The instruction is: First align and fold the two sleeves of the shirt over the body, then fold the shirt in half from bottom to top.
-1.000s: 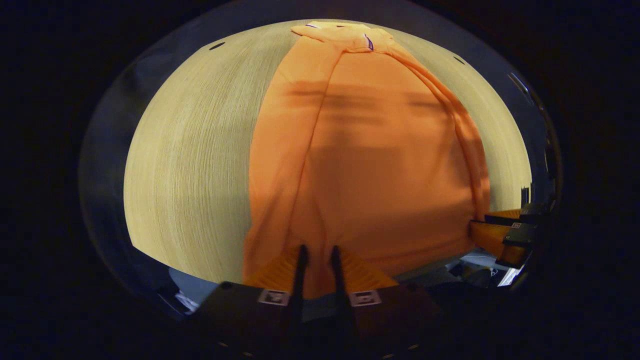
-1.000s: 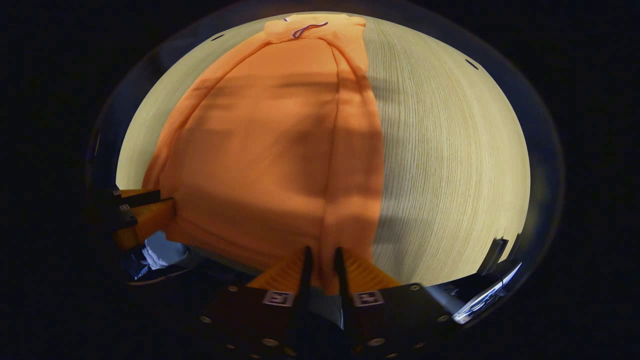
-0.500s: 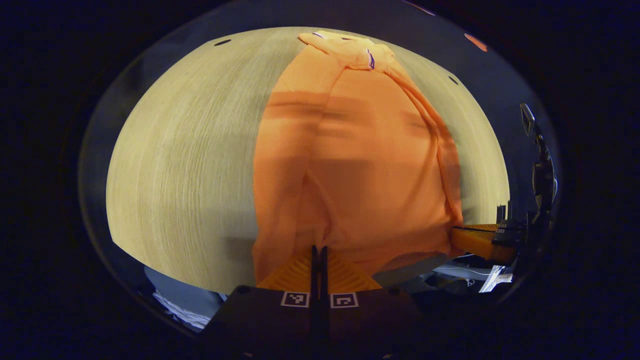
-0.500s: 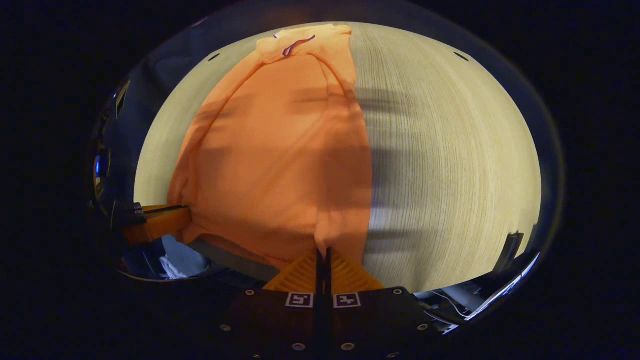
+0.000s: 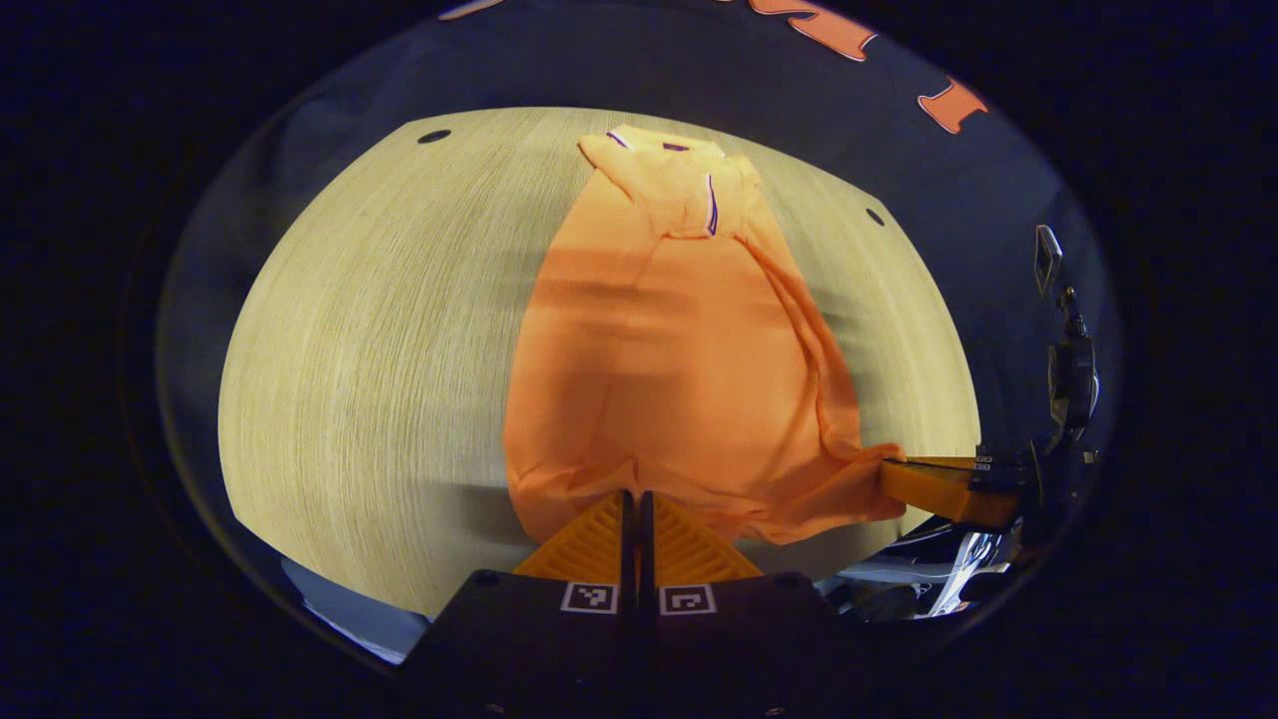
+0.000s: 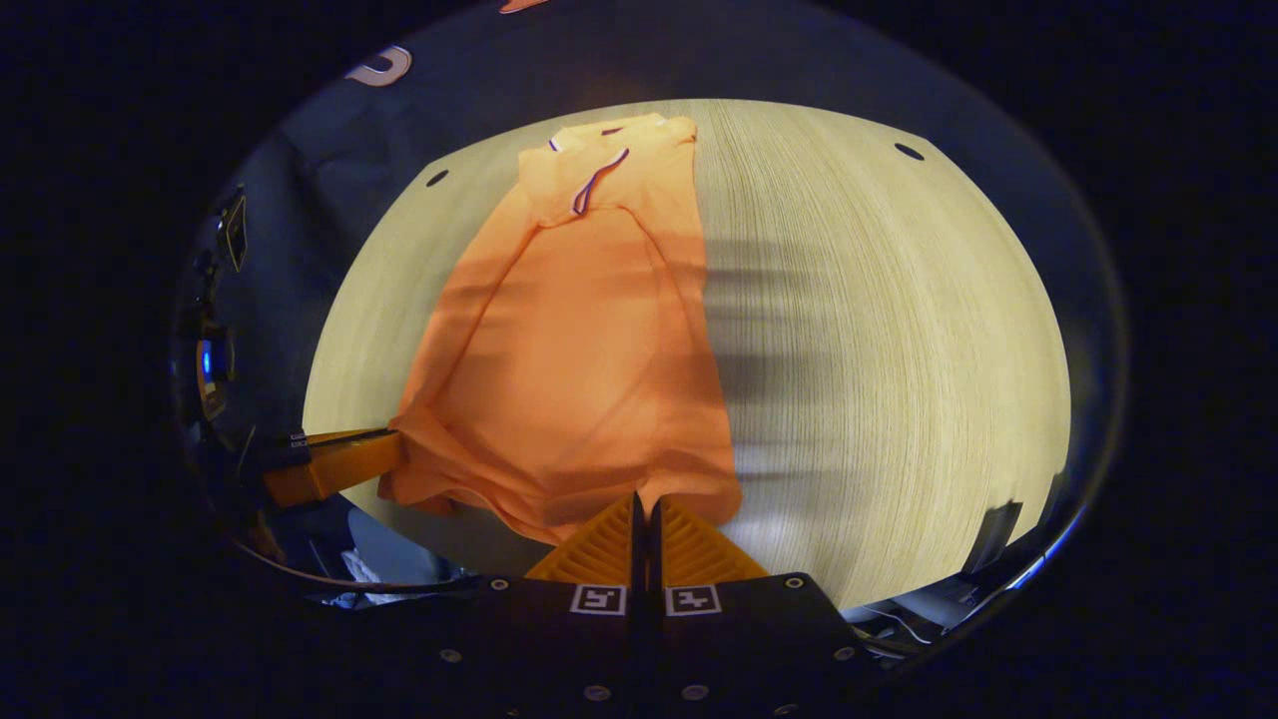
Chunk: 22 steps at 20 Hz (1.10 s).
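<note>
**A:** Where was the shirt, and how was each gripper holding it?

**B:** The orange short-sleeved fabric shirt (image 5: 689, 389) lay flat on the pale wood-grain desk (image 5: 369, 330), stretching straight ahead of both grippers with its collar at the far end. The left gripper (image 5: 631, 496) had its fingers pressed together on the near hem, just in front of its camera. The right gripper (image 6: 645, 499) was clamped the same way on the hem's other corner. Each could be seen off to the side from the other's camera, pinching its corner.

**A:** Why the hem, and why both corners?

**B:** The side edges looked already turned in over the body, so the sleeves seemed finished. Holding both bottom corners would let the hem travel level toward the collar, which suits the bottom-to-top fold.

**A:** Was the hem off the desk?

**B:** It was bunched and rippled between the grippers, apparently slightly raised, though I could not tell how far.
</note>
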Each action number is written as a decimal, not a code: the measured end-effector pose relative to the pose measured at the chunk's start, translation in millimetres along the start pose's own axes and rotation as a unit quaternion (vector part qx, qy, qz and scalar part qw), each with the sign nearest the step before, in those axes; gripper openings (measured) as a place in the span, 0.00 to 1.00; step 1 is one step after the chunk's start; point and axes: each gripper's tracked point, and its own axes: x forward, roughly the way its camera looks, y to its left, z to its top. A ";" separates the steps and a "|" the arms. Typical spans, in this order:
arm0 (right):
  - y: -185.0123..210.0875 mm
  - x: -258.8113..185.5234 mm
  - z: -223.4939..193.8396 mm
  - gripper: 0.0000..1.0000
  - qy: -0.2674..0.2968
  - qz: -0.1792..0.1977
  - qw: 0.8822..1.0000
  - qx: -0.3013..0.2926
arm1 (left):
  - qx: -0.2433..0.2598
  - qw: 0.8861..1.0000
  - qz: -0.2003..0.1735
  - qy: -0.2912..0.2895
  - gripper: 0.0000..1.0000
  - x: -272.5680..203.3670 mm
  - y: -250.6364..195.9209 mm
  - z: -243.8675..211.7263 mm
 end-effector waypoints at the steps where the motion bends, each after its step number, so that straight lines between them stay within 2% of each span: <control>1: 1.4 -1.7 9.1 0.00 -0.010 0.002 1.000 0.002 | 0.000 1.000 -0.003 -0.010 0.01 -2.2 -1.3 9.8; 12: 1.0 -16.9 113.2 0.00 -0.111 0.006 0.994 0.005 | 0.001 0.993 -0.012 -0.115 0.01 -11.8 0.9 118.7; 15: 3.0 -17.3 119.7 0.00 -0.116 0.008 0.993 0.002 | -0.021 0.996 -0.016 -0.090 0.01 -12.8 9.5 100.1; 18: 5.8 -13.7 110.5 0.00 -0.104 0.015 0.994 -0.003 | -0.062 0.998 -0.025 -0.022 0.01 -11.8 0.9 51.6; 20: 5.0 -14.9 102.6 0.00 -0.101 0.019 0.995 -0.003 | -0.071 0.997 -0.007 0.011 0.01 3.1 3.0 27.8; 22: 2.1 -18.3 100.3 0.00 -0.103 0.021 0.995 -0.002 | -0.099 0.994 -0.022 0.030 0.03 13.4 -1.1 22.7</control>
